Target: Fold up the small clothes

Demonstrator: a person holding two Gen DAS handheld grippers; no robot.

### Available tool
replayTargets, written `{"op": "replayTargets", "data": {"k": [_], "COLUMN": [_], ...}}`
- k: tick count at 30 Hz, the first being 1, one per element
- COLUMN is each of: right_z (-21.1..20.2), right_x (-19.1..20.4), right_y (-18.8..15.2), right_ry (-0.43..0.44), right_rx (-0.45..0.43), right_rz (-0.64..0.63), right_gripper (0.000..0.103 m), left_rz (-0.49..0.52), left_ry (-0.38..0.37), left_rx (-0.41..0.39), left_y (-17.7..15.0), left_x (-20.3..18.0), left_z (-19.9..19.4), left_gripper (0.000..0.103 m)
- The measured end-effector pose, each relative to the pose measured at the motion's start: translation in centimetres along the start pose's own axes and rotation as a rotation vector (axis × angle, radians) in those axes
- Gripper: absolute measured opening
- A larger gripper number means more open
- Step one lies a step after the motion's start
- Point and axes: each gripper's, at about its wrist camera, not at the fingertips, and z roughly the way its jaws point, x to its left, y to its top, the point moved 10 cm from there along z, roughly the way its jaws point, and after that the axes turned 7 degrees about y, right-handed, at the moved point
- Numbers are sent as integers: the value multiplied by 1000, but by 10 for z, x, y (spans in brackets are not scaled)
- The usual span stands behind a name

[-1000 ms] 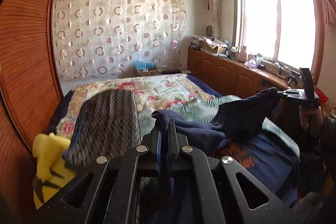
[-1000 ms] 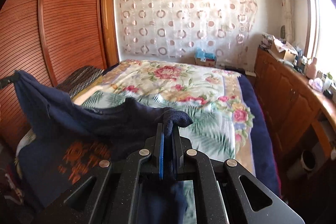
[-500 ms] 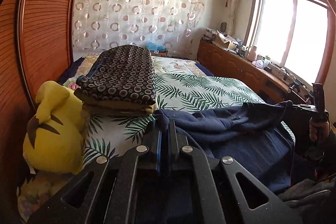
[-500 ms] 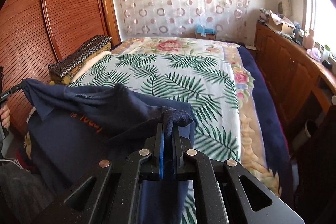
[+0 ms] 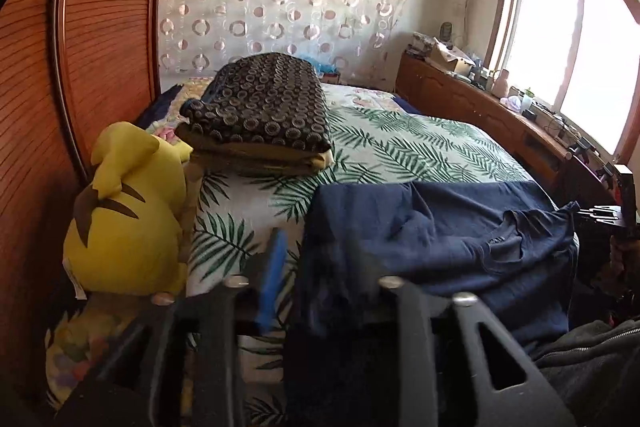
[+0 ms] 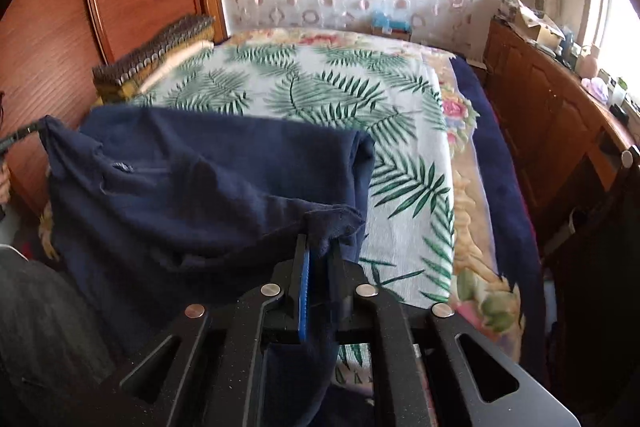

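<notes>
Pointing downward, the left gripper [image 5: 316, 259] opens, jaws apart beside one navy cotton T-shirt [image 5: 440, 231]; at three o'clock the right gripper [image 6: 320, 251], opening, still pinches its corner.

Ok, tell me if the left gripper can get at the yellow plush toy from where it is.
Probably yes. The left gripper, jaws opening with navy shirt cloth between them, has the yellow plush toy just to its left, with nothing between. It should drop the shirt first.
</notes>
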Motion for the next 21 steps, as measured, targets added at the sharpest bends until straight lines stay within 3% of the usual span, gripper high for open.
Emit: {"op": "replayTargets", "data": {"k": [1,3,5,14,21], "right_z": [1,-2,-4,-7,42], "right_x": [0,0,-1,3,-12], "right_y": [4,12,22,48,62], "right_ry": [-2,-8,-20,-38,-40], "right_rx": [0,-12,-30,-96,-61], "right_rz": [1,1,-5,-46,-17], "right_gripper": [15,24,42,53,54], "left_rz": [5,16,29,80,124], "left_ry": [-9,-17,-2,-1,3], "left_rx": [-7,-24,-50,-108,-47], "left_y": [4,13,22,60,71], "left_x": [-2,-5,-8,-27,-38], "left_z": [-2,-3,-4,11,56], "left_gripper": [50,71,76,77,77]}}
